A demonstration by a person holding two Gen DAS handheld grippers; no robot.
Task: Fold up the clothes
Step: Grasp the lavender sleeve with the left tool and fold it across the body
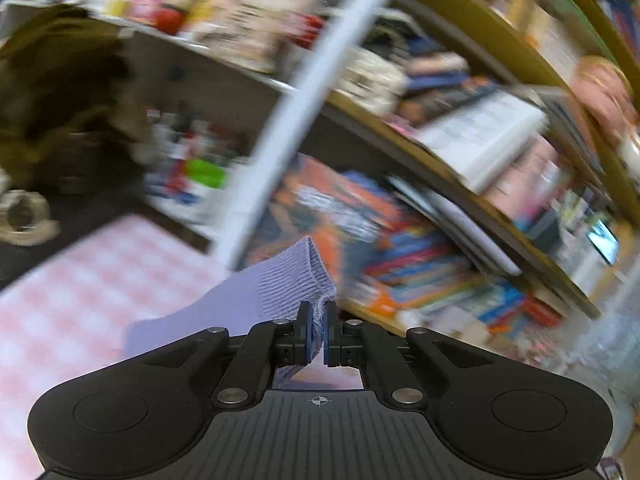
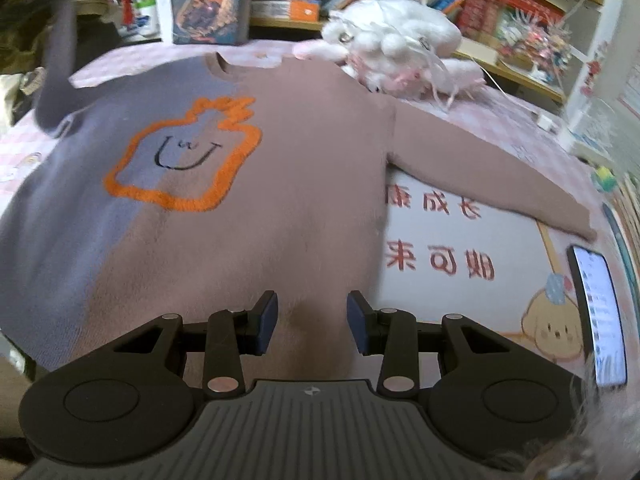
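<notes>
- Two grippers in play: left gripper [image 1: 318, 330] has its jaws pinched on the ribbed cuff [image 1: 298, 276] of the sweater's lilac sleeve; cloth is bunched between the pads and runs back down-left from them.
- Right gripper [image 2: 312, 322] has jaws partly spread, nothing between them, hovering over the hem of the sweater [image 2: 256, 184].
- Sweater lies flat, front up, on the pink check bed cover [image 2: 500, 128], straight ahead of the right jaws; neck at the far end, so its long axis runs away from them.
- Key relation: lilac sleeve [image 2: 56, 60] is lifted up at far left of the right jaws, off the bed; my read is that it folds across the chest toward the right. Left hand owns that move.
- Other sleeve [image 2: 480, 176] lies out flat to the right, nearer the right jaws.
- Look: half lilac, half dusty brown, fuzzy knit, orange outline with a smiley on the chest. Left view is heavily blurred.
- Clutter near the right sleeve: white plush [image 2: 400, 48], phone [image 2: 600, 316].
</notes>
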